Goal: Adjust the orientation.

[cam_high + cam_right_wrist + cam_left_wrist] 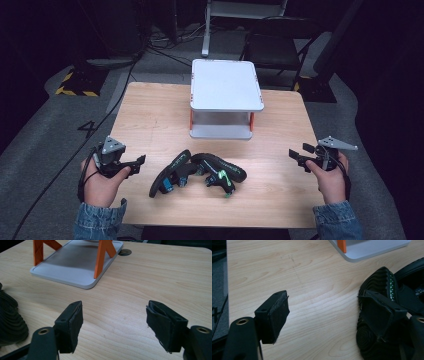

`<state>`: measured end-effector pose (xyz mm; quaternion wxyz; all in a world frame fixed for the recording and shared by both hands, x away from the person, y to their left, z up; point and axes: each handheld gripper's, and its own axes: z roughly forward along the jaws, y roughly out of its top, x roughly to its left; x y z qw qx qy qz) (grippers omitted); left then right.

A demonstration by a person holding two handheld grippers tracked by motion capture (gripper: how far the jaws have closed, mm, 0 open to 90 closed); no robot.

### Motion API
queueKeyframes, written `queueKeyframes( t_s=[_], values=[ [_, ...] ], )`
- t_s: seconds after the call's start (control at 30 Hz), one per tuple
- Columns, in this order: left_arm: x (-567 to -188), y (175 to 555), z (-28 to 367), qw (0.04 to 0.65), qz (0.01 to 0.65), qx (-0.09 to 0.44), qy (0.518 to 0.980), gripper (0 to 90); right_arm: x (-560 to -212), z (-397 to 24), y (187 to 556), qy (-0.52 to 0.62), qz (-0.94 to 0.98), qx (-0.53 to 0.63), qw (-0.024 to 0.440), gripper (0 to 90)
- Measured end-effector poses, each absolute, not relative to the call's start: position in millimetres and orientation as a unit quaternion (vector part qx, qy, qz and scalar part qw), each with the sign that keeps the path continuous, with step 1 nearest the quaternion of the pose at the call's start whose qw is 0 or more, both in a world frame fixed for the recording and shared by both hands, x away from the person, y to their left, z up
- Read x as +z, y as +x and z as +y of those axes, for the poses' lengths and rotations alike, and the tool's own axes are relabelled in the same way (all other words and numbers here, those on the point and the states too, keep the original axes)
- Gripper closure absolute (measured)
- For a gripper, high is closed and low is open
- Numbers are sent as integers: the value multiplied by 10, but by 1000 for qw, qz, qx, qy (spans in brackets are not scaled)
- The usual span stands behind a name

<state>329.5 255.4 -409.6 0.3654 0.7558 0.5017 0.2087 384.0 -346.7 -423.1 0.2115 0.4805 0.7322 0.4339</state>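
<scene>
Black sandals [197, 175] lie side by side at table [150, 115] centre-front, before white two-tier stand [226, 85]; left gripper [137, 162] spread, empty, just left of them; right gripper [298, 155] spread, empty, well apart at right.

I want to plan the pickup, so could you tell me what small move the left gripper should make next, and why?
Probably ease the left gripper toward the nearer sandal. Its jaws stand open with nothing between them, and the sandal lies on its side just beyond them, sole edge facing that gripper. The right gripper is open too, but farther off.
</scene>
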Motion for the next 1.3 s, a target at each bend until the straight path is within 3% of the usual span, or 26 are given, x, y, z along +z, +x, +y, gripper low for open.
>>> queueKeyframes(
  t_s=[0.2, 0.33, 0.63, 1.03, 1.17, 1.3],
  values=[
    [-4057, 3251, 2420, 377, 475, 194, 771, 226, -4226, -3457, 3837, 482, 732, 432, 211, 307],
    [-4042, 3220, 2218, 379, 416, 149, 813, 217, -4235, -3429, 3846, 483, 732, 433, 207, 309],
    [-4175, 3220, 1978, 343, 359, 83, 864, 198, -4266, -3404, 3853, 482, 737, 430, 199, 309],
    [-4353, 3252, 1804, 295, 354, 73, 885, 213, -4339, -3313, 3874, 476, 749, 422, 188, 315],
    [-4408, 3271, 1769, 287, 365, 45, 884, 223, -4351, -3299, 3874, 475, 750, 422, 184, 315],
    [-4397, 3287, 1797, 287, 388, 48, 874, 319, -4352, -3301, 3874, 475, 750, 422, 184, 315]
  ],
)
